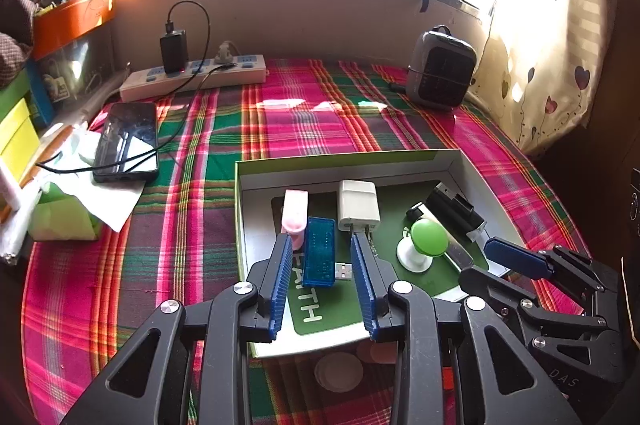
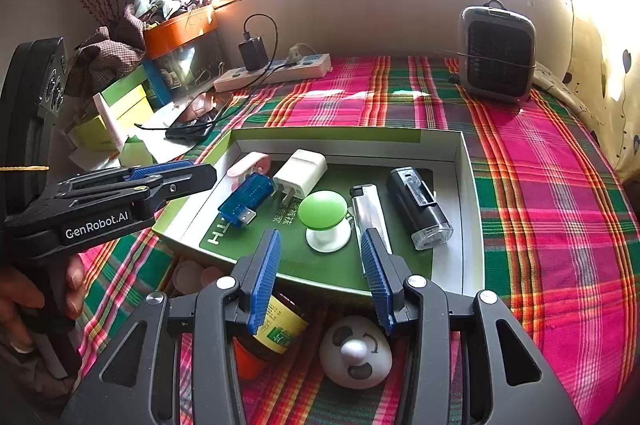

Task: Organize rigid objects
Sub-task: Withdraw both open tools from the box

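Observation:
An open white and green tray [image 1: 344, 161] [image 2: 344, 135] lies on the plaid cloth. It holds a pink piece [image 1: 295, 215], a blue USB adapter [image 1: 319, 253] [image 2: 246, 197], a white charger [image 1: 358, 205] [image 2: 300, 171], a green-topped knob [image 1: 428, 237] [image 2: 322, 211], a silver lighter [image 2: 368, 211] and a black torch-like device [image 2: 420, 209]. My left gripper [image 1: 321, 236] [image 2: 200, 169] is open, hovering over the tray's left side with the adapter framed between its fingers, untouched. My right gripper [image 2: 320, 233] [image 1: 480, 261] is open and empty at the tray's near edge.
Outside the tray's near edge lie a brown bottle [image 2: 276, 333], a panda-face ball [image 2: 356, 353] and round pink discs [image 2: 192, 275]. A phone [image 1: 126, 141], power strip [image 1: 192, 77] and boxes crowd the left. A grey heater [image 1: 440, 69] stands at the back right. A hand [image 2: 24, 301] holds the left gripper.

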Action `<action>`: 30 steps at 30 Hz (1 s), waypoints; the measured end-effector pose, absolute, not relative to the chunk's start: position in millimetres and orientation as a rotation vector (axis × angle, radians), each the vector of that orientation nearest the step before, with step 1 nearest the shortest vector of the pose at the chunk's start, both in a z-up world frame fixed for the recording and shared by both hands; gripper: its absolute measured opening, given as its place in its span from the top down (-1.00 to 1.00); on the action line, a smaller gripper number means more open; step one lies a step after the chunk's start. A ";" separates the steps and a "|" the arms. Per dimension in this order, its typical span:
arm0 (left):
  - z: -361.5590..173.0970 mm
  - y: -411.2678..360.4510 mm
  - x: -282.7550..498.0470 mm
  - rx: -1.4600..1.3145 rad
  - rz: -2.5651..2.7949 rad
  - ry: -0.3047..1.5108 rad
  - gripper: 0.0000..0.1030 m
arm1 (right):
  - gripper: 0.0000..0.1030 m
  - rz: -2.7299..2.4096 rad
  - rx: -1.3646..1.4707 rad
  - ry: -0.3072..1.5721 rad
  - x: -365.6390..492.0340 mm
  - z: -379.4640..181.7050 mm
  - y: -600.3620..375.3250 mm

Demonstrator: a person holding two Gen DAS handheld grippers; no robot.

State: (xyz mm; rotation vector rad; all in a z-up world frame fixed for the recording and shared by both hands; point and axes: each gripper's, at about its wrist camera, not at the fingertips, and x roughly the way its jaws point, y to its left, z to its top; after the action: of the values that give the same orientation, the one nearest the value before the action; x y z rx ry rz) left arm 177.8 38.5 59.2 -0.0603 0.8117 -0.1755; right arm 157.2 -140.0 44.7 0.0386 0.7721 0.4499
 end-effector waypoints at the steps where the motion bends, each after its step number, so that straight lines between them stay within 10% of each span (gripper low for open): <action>1: 59.9 38.7 174.4 -0.062 -0.176 0.809 0.43 | 0.15 0.447 0.039 0.770 154.7 45.5 -141.0; 30: 42.3 47.2 102.8 -0.120 -0.186 0.819 0.42 | 0.15 0.344 0.049 0.804 113.1 35.2 -186.1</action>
State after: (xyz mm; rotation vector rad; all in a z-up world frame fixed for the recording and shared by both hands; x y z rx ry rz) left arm 102.8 47.2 42.3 -0.1201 0.8195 -0.1860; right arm 113.1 -186.1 35.2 0.0488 0.8037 0.3441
